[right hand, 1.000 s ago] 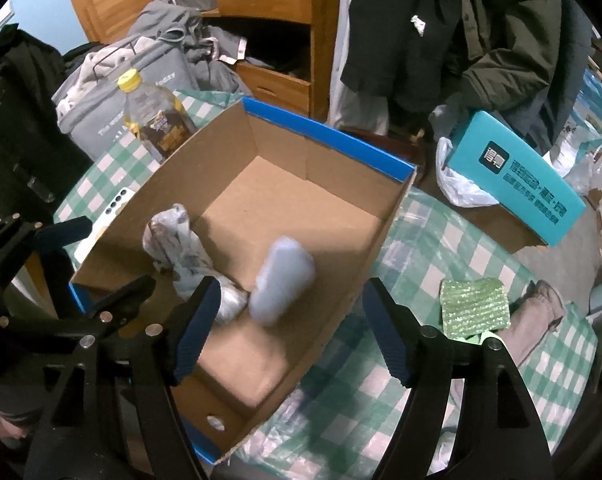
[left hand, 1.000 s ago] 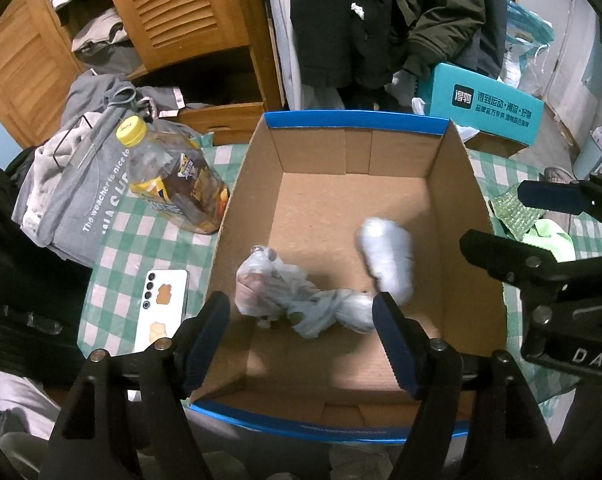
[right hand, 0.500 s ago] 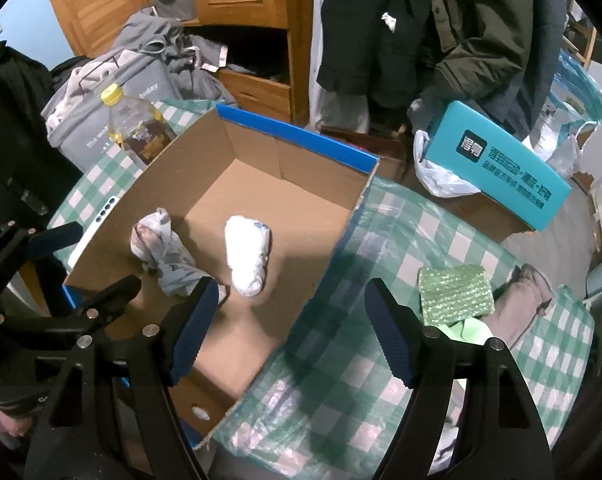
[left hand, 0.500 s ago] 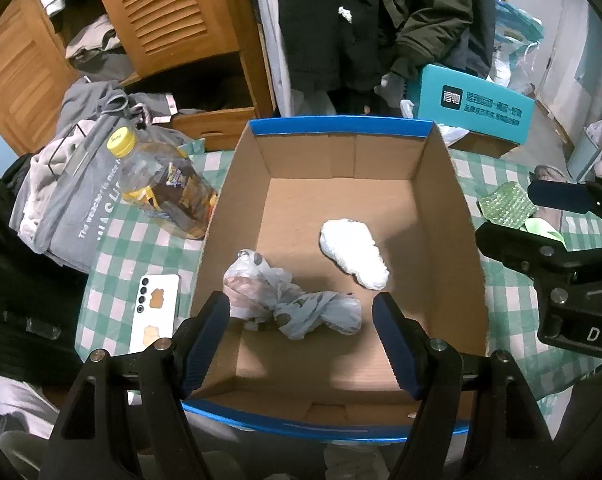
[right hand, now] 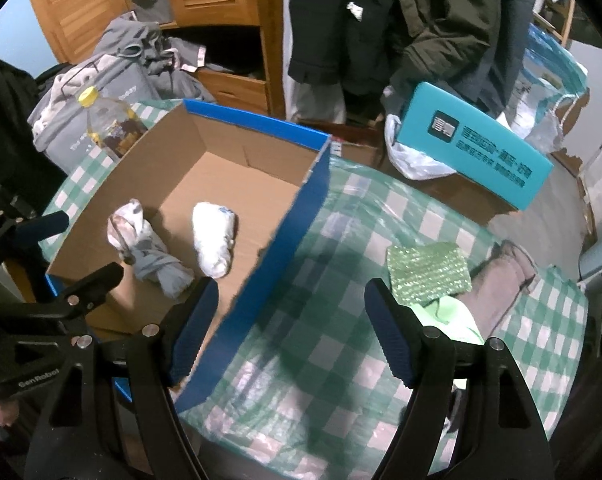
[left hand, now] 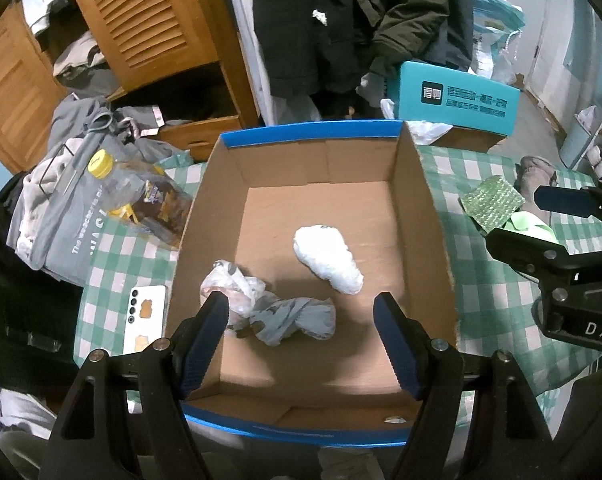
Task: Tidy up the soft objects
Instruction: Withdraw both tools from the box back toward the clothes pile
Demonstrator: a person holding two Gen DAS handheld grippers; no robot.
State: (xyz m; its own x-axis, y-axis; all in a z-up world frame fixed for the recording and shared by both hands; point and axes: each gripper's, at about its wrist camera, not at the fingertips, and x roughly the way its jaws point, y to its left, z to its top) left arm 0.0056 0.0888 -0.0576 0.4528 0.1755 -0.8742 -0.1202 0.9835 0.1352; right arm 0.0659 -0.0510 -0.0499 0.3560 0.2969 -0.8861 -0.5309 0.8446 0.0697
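Observation:
A blue-rimmed cardboard box (left hand: 425,216) (right hand: 313,184) sits on the green checked table. Inside lie a white soft roll (left hand: 328,259) (right hand: 214,239) and a grey-white knotted cloth bundle (left hand: 269,308) (right hand: 149,248). My left gripper (left hand: 301,320) is open and empty above the box's near edge. My right gripper (right hand: 291,308) is open and empty, over the table just right of the box wall. On the table right of the box lie a green sponge pad (right hand: 427,266) (left hand: 491,202), a light green soft item (right hand: 451,316) (left hand: 533,226) and a beige rolled cloth (right hand: 505,276) (left hand: 535,170).
A yellow-capped bottle (left hand: 141,196) (right hand: 109,120) and a white phone (left hand: 145,318) lie left of the box. Grey clothes (left hand: 65,204) are piled at the left. A teal box (right hand: 473,144) (left hand: 457,98) stands behind the table, before a wooden wardrobe and hanging dark coats.
The white roll dropped into the box and came to rest on its floor. My right gripper moved right, from above the box to over the table. The left gripper rose slightly.

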